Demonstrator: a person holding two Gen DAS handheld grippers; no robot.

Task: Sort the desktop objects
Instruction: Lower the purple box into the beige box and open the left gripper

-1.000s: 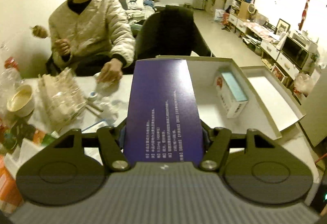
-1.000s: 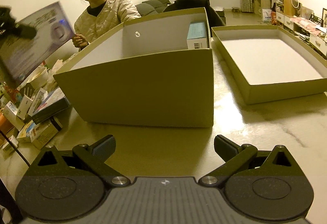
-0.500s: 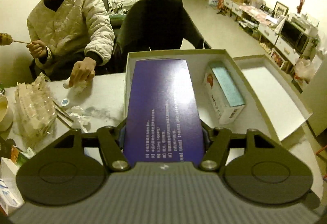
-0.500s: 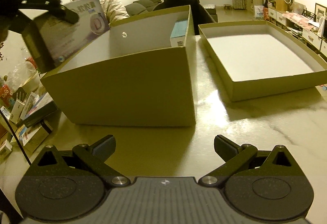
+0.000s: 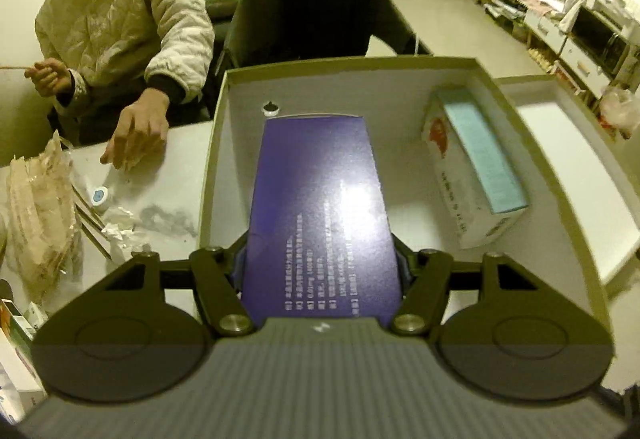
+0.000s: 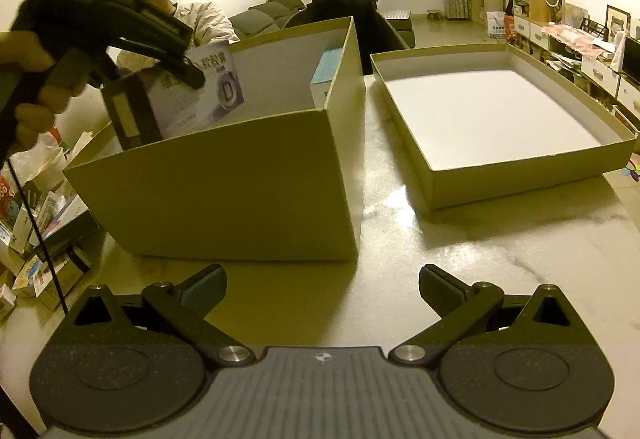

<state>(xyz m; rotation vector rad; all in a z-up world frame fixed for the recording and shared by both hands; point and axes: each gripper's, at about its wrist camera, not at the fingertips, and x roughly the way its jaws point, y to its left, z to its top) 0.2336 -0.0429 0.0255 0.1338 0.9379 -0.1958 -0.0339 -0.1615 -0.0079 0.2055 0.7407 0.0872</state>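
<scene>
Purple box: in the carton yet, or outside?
Partly in. The purple box, clamped by the left gripper, dips below the carton rim, not set down.

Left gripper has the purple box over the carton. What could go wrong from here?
1. The purple box is clamped only at its near end by the left gripper; let go tilted, it may topple rather than lie flat.
2. In the right wrist view it hangs close to the carton wall and could catch the rim.
3. It may land against the teal-topped box already inside.
</scene>
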